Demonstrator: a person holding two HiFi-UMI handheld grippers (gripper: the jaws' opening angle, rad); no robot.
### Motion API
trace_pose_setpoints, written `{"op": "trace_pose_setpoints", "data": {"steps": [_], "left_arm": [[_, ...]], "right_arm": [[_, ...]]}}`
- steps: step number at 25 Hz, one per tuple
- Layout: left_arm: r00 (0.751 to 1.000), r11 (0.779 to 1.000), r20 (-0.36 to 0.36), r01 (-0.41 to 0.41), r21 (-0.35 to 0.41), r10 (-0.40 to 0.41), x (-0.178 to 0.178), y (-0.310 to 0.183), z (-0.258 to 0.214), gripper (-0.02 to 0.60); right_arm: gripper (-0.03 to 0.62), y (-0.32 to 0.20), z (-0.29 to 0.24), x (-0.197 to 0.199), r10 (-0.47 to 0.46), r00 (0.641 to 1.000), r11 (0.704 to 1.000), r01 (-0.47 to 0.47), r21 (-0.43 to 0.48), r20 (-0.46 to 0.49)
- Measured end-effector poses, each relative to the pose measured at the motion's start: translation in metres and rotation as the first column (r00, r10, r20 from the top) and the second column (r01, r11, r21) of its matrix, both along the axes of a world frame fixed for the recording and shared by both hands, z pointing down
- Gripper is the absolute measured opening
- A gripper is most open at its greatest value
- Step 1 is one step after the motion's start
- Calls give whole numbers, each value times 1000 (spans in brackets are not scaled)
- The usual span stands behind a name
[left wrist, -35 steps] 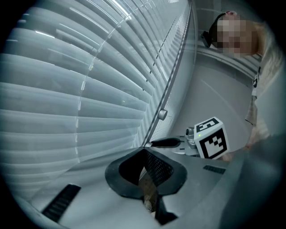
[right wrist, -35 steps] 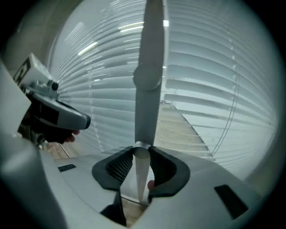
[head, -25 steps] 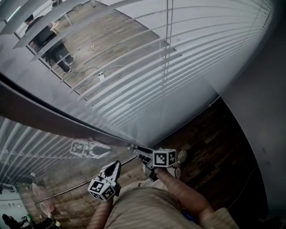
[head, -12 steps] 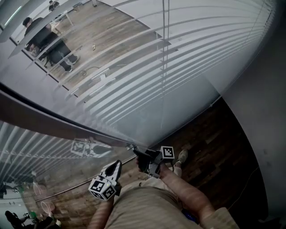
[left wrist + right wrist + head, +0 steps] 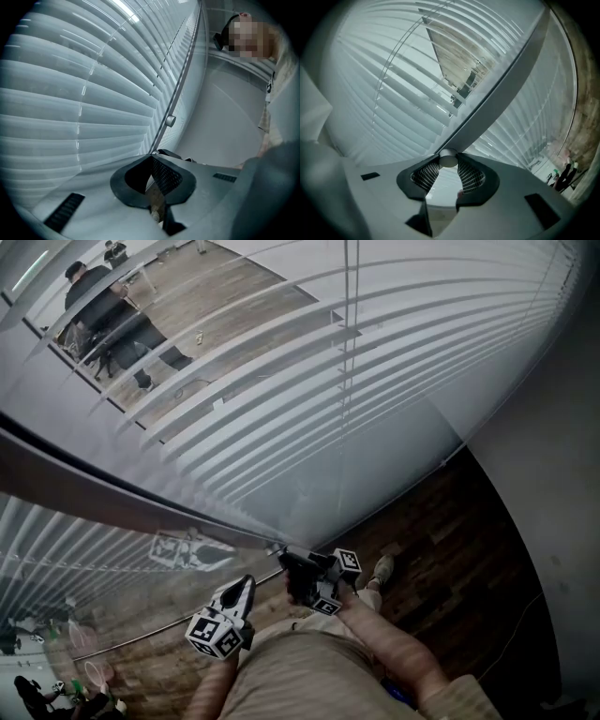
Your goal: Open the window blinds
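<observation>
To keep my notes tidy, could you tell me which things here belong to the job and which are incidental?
In use: blinds; tilt wand; right gripper, clamped on its end.
Incidental: left gripper, shut, empty; person beyond the glass.

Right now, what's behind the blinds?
Through the gaps between the upper slats of the blinds: a room with a wood floor and a person in dark clothes. Lower down the slats overlap and cover whatever is beyond them.

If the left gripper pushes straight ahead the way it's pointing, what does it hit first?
Probably the blind slats, just left of the thin rod running away from the left gripper's shut jaws. Depth is unclear; the rod could come first.
</observation>
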State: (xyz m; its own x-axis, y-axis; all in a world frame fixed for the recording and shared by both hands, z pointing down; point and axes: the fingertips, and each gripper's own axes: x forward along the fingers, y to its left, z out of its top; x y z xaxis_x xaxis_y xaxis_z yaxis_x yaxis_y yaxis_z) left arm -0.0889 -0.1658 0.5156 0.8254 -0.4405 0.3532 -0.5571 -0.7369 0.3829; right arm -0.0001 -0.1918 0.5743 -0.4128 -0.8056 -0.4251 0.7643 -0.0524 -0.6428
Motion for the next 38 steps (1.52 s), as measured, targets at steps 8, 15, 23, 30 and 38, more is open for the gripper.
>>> {"op": "trace_pose_setpoints", "data": {"steps": [8,15,23,30,38], "left_arm": [[1000,1000,7,12,-3,-12,-1,-2,3,14],[1000,1000,0,14,-6,-14,2,0,3,14],[1000,1000,-15,20,19,-19,-2,3,-8,14],[998,999,-48,33,17,-32,-11,-2,4,14],[994,998,-99,51,44,-47,-17,0,4,15]], "right_arm": [[127,0,3,-2,22,973,999,-13,-39,231],[129,1,3,-3,120,953,990,-94,-105,280],[233,27,-29,34,115,807,993,-93,68,-579],[228,37,-103,34,451,-433,886,321,334,-781],[144,26,-114,-8,584,-744,811,538,227,-324]]}}
